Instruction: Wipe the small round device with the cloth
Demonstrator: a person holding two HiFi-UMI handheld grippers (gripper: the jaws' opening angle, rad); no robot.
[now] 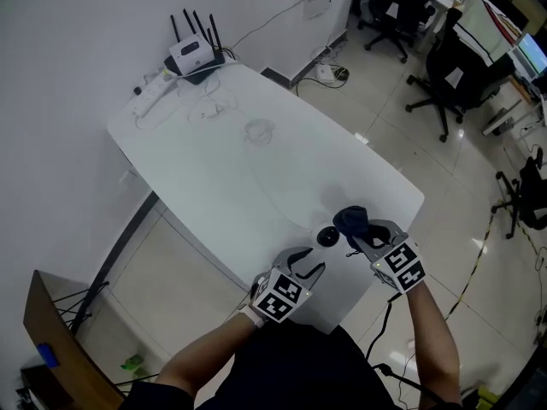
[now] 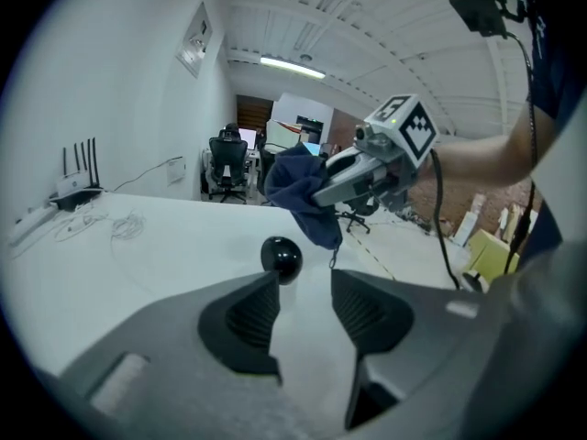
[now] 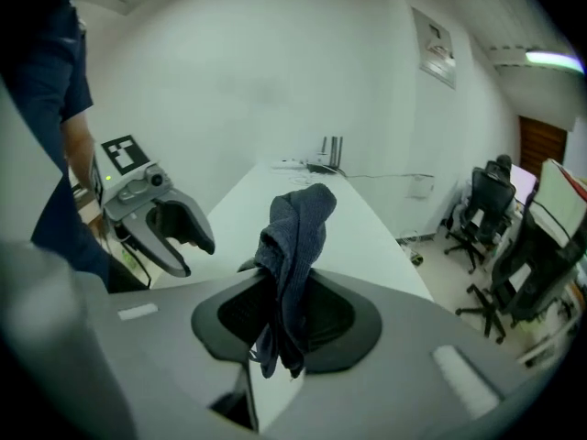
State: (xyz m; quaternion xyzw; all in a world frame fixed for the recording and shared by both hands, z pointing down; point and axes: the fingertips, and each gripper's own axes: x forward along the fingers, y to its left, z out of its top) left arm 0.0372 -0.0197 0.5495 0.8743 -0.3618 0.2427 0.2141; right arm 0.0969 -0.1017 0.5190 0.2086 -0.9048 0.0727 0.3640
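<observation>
Device (image 2: 281, 258) just beyond left gripper's (image 2: 303, 302) fingers (image 2: 246, 317); cloth (image 3: 298, 232) between right gripper's (image 3: 286, 287) fingers (image 3: 337, 317).

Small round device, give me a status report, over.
Left gripper open, empty, just short of the small round device on the table. Right gripper shut on the cloth, held up beside the device, not touching. Nothing between them.

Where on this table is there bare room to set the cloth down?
The table's middle is bare, between the cables by the router and the small round device. Its right side is free too. Crowded: the far corner, and the near edge around the device, left gripper and right gripper with the cloth.
</observation>
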